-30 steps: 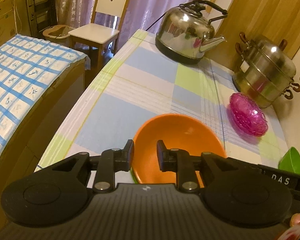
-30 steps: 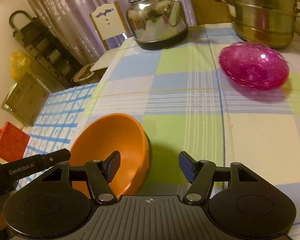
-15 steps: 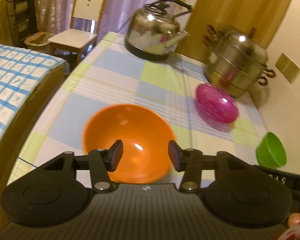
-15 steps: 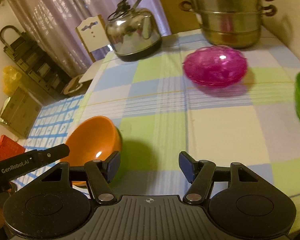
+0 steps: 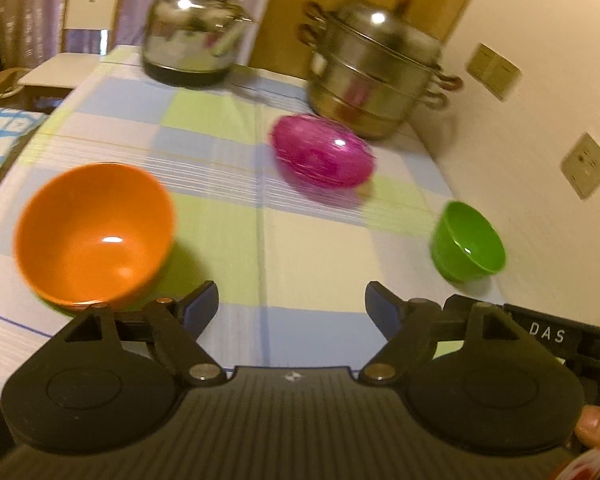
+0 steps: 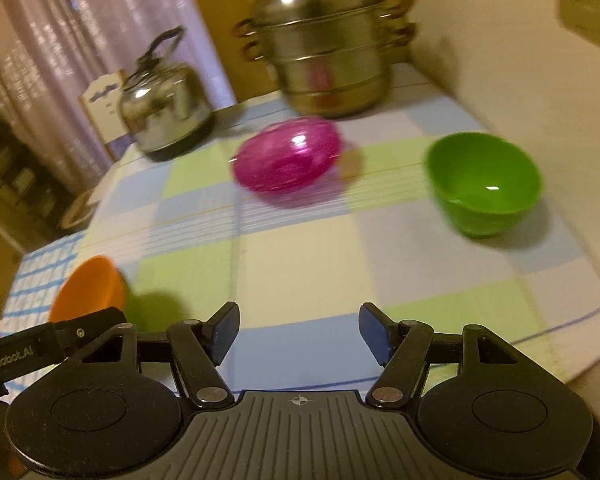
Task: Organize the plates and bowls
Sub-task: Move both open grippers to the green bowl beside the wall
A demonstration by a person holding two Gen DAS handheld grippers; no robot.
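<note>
1. You are partway through, by the look of it: the orange bowl [image 5: 94, 234] is sitting near the counter's [image 5: 312, 252] left edge, the green bowl [image 6: 483, 184] near its right edge, the pink dish [image 5: 322, 152] toward the back; none are stacked.
2. Your left claw [image 5: 292, 304] is opening with nothing between its pads; your right claw [image 6: 298, 332] is opening too, also empty.
3. Both bowls are looking smooth, glossy and round, probably plastic; the dish is looking translucent and shallow.
</note>
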